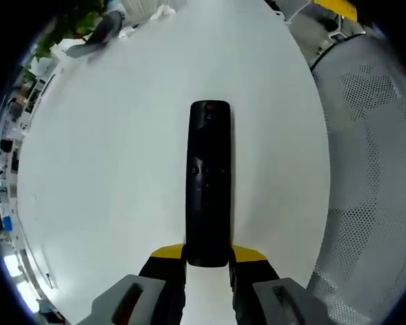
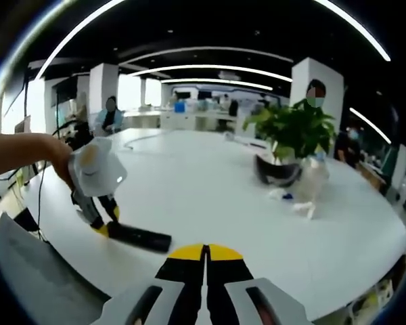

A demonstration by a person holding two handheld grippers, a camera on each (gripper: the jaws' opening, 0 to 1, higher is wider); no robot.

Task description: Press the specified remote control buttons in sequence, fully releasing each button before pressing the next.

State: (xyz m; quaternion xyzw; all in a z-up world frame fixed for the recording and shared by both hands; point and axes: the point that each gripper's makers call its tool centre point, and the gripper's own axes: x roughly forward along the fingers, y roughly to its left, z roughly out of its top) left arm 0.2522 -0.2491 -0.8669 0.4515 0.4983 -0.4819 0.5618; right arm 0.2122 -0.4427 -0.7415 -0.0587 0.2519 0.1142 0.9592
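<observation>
Meanwhile, near the desk's [image 2: 210, 196] edge, the left gripper [image 1: 207, 265] clasped the black remote control's [image 1: 208, 179] near end while the right gripper [image 2: 205, 261], jaws pressed together on nothing, hung apart from it, suggesting presses remained to be done.

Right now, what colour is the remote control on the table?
Black. The remote control shows best in the left gripper view, lying on the white table.

Open white table [image 2: 210, 196] all around the remote [image 1: 208, 183]; potted plant [image 2: 292, 139] and clutter far off.
</observation>
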